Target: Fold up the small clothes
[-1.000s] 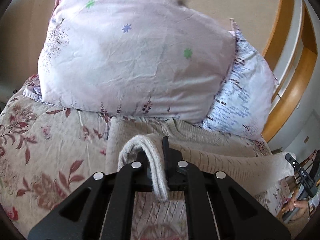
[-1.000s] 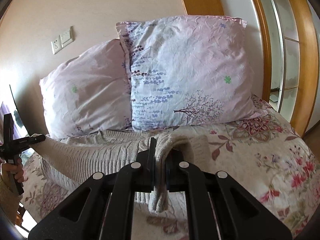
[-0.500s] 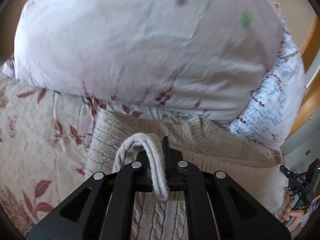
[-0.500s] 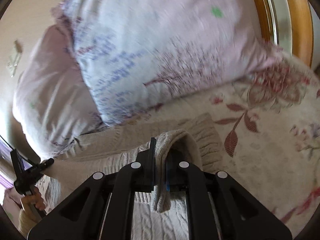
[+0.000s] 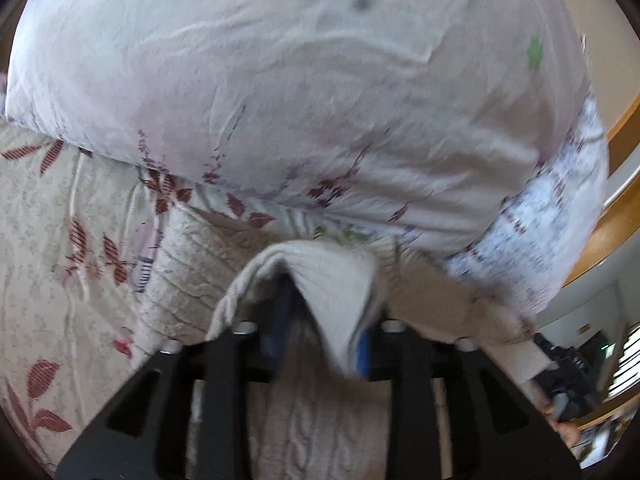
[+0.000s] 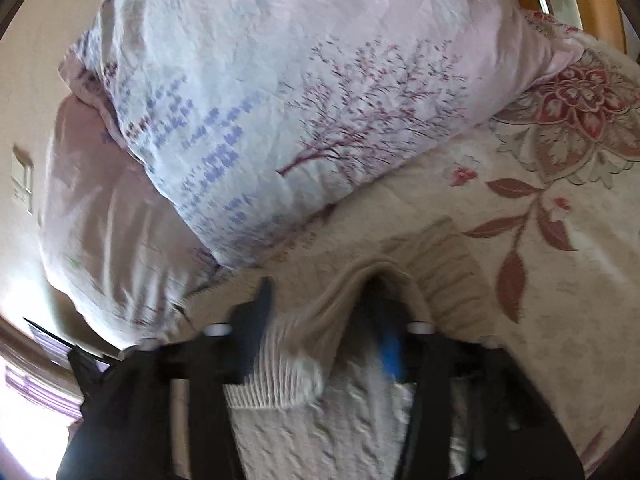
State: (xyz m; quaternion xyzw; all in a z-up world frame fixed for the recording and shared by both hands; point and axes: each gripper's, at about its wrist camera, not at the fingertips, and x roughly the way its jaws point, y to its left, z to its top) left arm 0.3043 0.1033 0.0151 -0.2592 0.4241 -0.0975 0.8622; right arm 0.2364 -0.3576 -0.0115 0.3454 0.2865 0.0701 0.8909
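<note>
A beige knit sweater (image 5: 200,264) lies on the floral bedspread close under the pillows. In the left wrist view my left gripper (image 5: 320,332) has its jaws spread apart, and the sweater's ribbed hem (image 5: 332,280) drapes loosely over the gap. In the right wrist view my right gripper (image 6: 332,320) is also spread open, and the ribbed hem (image 6: 288,376) hangs slack over its fingers. The sweater body (image 6: 320,440) lies below the right gripper. Both views are blurred.
Two pale floral pillows (image 5: 300,92) (image 6: 300,92) stand right ahead of both grippers. The floral bedspread (image 5: 60,240) (image 6: 560,240) stretches to the sides. A wooden frame (image 5: 624,140) is at the right. The other gripper (image 5: 560,376) shows at lower right.
Both grippers have moved forward and down toward the pillows with the sweater hem. Both jaws, shut on the hem before, have opened, and the hem now lies loose over them.
</note>
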